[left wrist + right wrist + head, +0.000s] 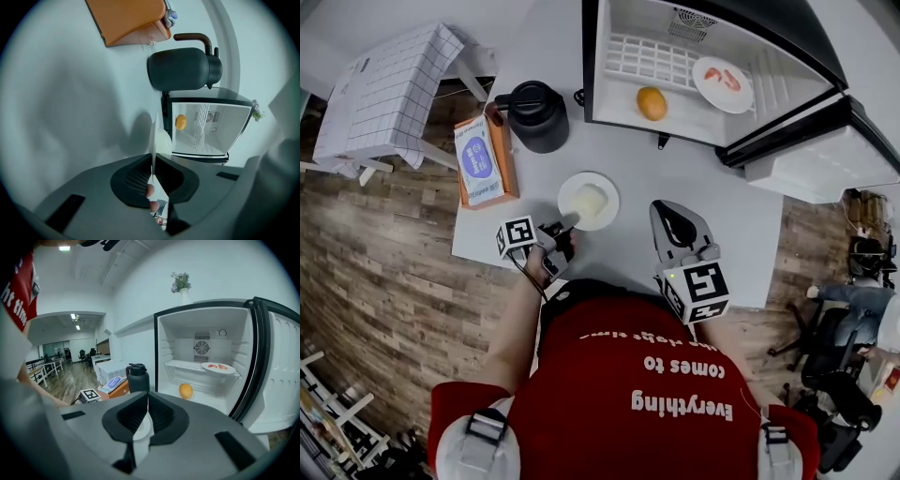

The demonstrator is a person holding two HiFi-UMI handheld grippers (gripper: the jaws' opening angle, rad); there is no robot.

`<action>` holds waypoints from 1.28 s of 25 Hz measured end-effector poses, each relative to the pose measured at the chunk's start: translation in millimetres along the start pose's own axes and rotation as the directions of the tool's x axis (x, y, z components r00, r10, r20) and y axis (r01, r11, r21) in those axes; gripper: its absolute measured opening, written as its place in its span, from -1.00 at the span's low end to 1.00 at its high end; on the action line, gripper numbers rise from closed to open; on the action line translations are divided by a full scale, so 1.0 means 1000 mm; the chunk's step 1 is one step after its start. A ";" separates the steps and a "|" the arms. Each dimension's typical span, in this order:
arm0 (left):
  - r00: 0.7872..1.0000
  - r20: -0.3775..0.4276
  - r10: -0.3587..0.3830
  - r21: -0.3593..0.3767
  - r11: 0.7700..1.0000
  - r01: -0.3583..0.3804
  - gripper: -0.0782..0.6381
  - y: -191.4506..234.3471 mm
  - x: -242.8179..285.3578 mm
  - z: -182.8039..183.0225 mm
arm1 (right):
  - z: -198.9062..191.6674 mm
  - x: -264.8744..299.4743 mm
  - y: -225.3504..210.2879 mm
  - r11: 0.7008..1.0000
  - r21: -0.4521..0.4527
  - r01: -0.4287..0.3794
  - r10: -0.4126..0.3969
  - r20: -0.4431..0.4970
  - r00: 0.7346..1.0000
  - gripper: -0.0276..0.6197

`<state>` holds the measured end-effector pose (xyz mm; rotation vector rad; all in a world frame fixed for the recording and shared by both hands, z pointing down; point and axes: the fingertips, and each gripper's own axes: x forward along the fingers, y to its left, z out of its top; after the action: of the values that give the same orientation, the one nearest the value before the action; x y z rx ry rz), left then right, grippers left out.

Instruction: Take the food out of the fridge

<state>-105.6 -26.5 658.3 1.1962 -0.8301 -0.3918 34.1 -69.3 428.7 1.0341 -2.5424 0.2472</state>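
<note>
When you look down from the head view, the left gripper (565,230) is clamped onto the near rim of a white plate (607,217) carrying a pale block of food (590,200). The plate is out over the white table (628,267), in front of the fridge (694,120). Can't tell if the plate is actually touching the table. The right gripper (672,220) sits just beside the plate on its right, jaws closed on nothing. Inside the open fridge there's an orange (652,103) on the floor and a second plate (717,96) with something red on the wire shelf. A black jug (534,114) and an orange box (485,159) stand left of the fridge, clear of the plate.

Left gripper view: the left gripper (153,157) has its jaws nearly shut, pinching the plate (153,133), which shows edge-on as a thin white line. Beyond it are the jug (183,69), the orange box (131,18) and the fridge (225,126) with the orange (180,122).

Right gripper view: the right gripper (147,401) has its jaws pressed together, nothing between them. A bit of the plate (140,430) peeks through the gap below them. Straight ahead is the fridge (262,380), door wide open, with the orange (185,390) and the second plate (229,371) inside. The jug (138,379) and orange box (117,387) are off to the left, and a small plant (180,283) stands on top.
</note>
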 end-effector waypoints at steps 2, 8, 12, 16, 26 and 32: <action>1.000 0.001 0.005 -0.004 1.000 -0.005 -0.72 0.002 0.002 0.003 | -0.001 0.000 -0.001 1.000 0.004 0.003 -0.003 -0.004 1.000 -0.87; 0.999 0.018 0.030 -0.045 0.999 -0.029 -0.72 0.013 0.006 0.007 | -0.005 -0.001 -0.003 1.000 0.009 0.013 -0.013 -0.007 1.000 -0.87; 0.997 0.031 0.068 -0.057 0.996 -0.066 -0.72 0.018 0.005 0.008 | -0.006 -0.002 -0.005 1.000 0.017 0.021 -0.021 -0.011 1.000 -0.87; 0.977 0.050 0.207 0.027 0.978 -0.209 -0.72 0.022 0.005 0.012 | -0.009 -0.002 -0.003 1.000 0.016 0.016 -0.015 -0.017 1.000 -0.87; 0.857 0.087 0.509 0.377 0.779 -0.501 -0.53 0.031 0.007 0.017 | -0.010 -0.005 0.002 1.000 0.021 0.012 -0.012 -0.004 1.000 -0.87; 0.688 0.231 0.688 0.574 0.474 -0.668 -0.38 0.032 -0.002 0.026 | -0.017 -0.009 -0.001 0.999 0.031 0.024 -0.023 -0.015 1.000 -0.87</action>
<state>-130.6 -31.5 690.4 1.3369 -1.3988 0.6390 45.7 -59.7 440.1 1.0694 -2.5190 0.2874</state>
